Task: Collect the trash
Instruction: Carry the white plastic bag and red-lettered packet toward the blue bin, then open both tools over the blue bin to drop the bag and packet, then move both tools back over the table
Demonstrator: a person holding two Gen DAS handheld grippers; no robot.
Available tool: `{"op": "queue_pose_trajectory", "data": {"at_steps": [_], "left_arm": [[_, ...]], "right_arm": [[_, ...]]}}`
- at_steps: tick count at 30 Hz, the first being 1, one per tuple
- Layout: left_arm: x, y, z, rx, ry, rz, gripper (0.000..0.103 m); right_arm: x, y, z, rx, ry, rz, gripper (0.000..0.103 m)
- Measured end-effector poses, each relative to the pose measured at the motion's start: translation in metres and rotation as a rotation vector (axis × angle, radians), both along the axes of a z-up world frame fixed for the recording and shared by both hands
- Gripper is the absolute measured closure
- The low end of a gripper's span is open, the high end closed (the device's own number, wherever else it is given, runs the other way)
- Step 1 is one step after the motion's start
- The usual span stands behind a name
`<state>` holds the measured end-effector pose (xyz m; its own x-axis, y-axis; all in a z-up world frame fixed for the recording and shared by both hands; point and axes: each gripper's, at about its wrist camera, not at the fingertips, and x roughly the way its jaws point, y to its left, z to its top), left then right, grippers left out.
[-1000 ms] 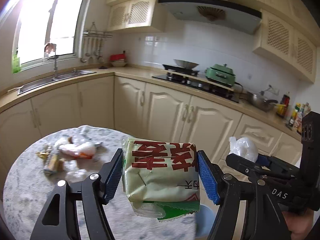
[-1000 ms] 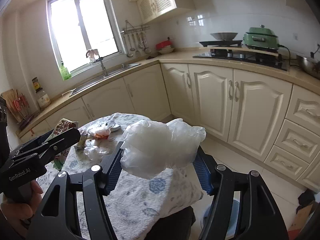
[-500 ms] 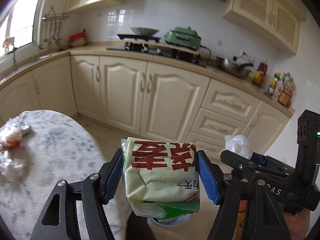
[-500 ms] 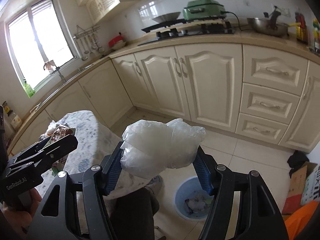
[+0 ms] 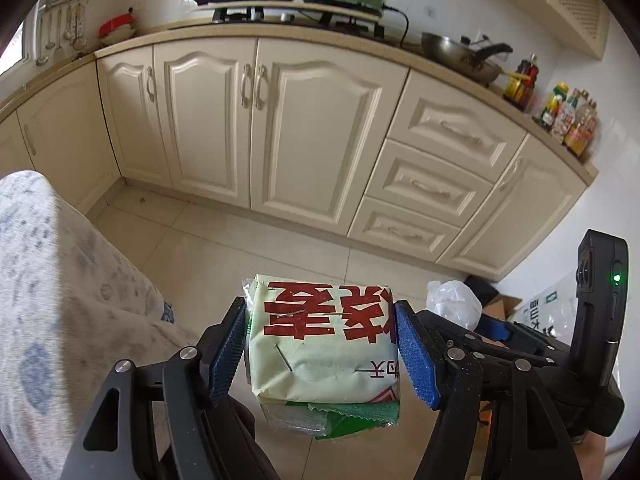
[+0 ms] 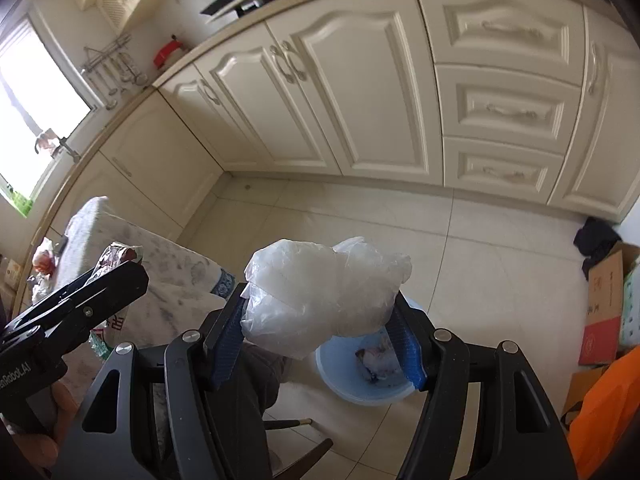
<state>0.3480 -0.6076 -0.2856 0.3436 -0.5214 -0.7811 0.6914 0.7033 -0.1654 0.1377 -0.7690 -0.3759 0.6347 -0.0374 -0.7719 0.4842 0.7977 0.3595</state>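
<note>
At the lower middle of the left wrist view, the pale green packet bears large red Chinese characters, seen upside down. In the right wrist view, the left tool at lower left carries white lettering ending "Robot.AI". The cardboard box at the right edge has dark characters, too small to read.

Pale-green packet — red lettering.

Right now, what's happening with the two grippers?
A person is carrying trash in both. The left gripper is clamped on a pale food packet; the right gripper grips a crumpled clear plastic bag. The blue bin on the floor sits just below the bag, with some trash inside.
</note>
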Motion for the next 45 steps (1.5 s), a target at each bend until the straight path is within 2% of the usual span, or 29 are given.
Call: {"op": "queue_pose_trajectory", "data": {"at_steps": [9,12,15,19,23,25,33,38,45], "left_arm": [[0.026,-0.048,-0.045,0.063,0.074,-0.009,0.037],[0.032,-0.059,-0.055,0.087,0.086,-0.017,0.032],[0.037,-0.063,-0.062,0.106,0.096,-0.015,0.031],[0.035,-0.064,-0.063,0.119,0.075,-0.001,0.015],[0.029,-0.065,-0.061,0.132,0.049,0.016,0.007],[0.024,-0.065,-0.058,0.136,0.039,0.017,0.005],[-0.005,-0.04,-0.028,0.098,-0.015,0.02,0.003],[-0.026,0.006,0.006,0.036,-0.065,0.03,0.002],[-0.054,0.107,0.06,-0.068,-0.166,0.125,0.002]], "right_arm": [[0.002,-0.022,-0.041,0.064,0.052,-0.031,0.037],[0.005,-0.024,-0.05,0.077,0.067,-0.023,0.035],[0.005,-0.025,-0.057,0.087,0.078,-0.036,0.028],[0.003,-0.028,-0.063,0.101,0.084,-0.051,0.016],[-0.001,-0.029,-0.064,0.1,0.095,-0.069,0.005],[-0.003,-0.031,-0.065,0.099,0.101,-0.081,0.001],[-0.008,-0.027,-0.052,0.093,0.096,-0.113,0.0],[-0.005,-0.017,-0.025,0.075,0.055,-0.101,0.0],[0.013,0.026,0.037,0.011,-0.044,-0.02,0.0]]}}
